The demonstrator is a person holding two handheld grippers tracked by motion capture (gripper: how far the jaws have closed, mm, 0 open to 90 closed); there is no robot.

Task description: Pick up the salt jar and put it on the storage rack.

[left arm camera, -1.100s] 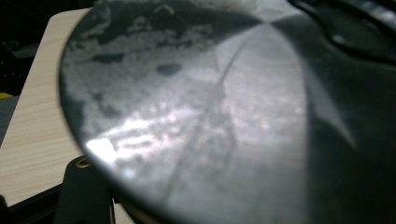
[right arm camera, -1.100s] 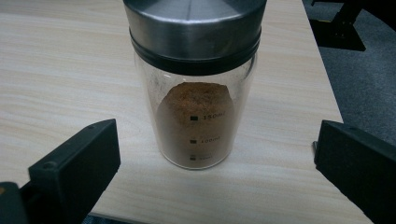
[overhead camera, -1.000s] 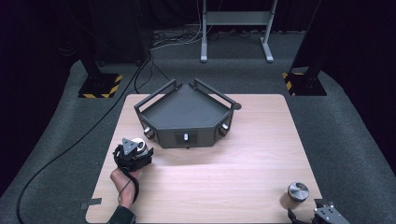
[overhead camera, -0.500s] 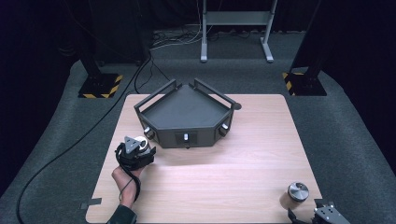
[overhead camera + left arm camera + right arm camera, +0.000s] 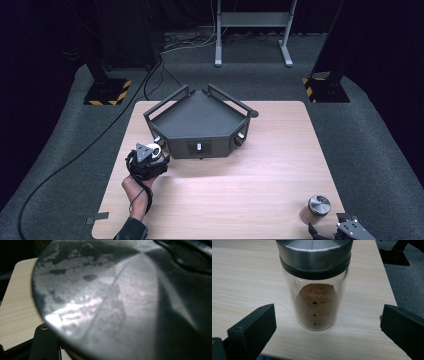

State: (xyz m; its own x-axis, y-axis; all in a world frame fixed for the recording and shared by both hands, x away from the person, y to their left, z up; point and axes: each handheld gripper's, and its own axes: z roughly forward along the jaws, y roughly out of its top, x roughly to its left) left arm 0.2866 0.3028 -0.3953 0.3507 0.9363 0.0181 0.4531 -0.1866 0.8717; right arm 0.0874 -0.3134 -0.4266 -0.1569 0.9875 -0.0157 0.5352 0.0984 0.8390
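A glass jar (image 5: 317, 302) of brown powder with a steel lid stands near the table's front right corner (image 5: 317, 207). My right gripper (image 5: 336, 229) is open, and the jar stands untouched between its black fingers (image 5: 254, 326). At the left, my left gripper (image 5: 154, 153) is shut on a second steel-lidded jar (image 5: 156, 149), held by the front left corner of the dark tray (image 5: 200, 120). That jar's scuffed lid (image 5: 105, 302) is right up against the left gripper view, hiding its body.
The dark five-sided tray with raised rails sits at the far middle of the wooden table (image 5: 225, 190). A cable (image 5: 60, 170) trails off the table's left side over the grey floor. Black stands (image 5: 107, 90) rise behind the table.
My left gripper, with its jar, has crept slightly right toward the tray's corner. The right gripper and its jar have stayed still.
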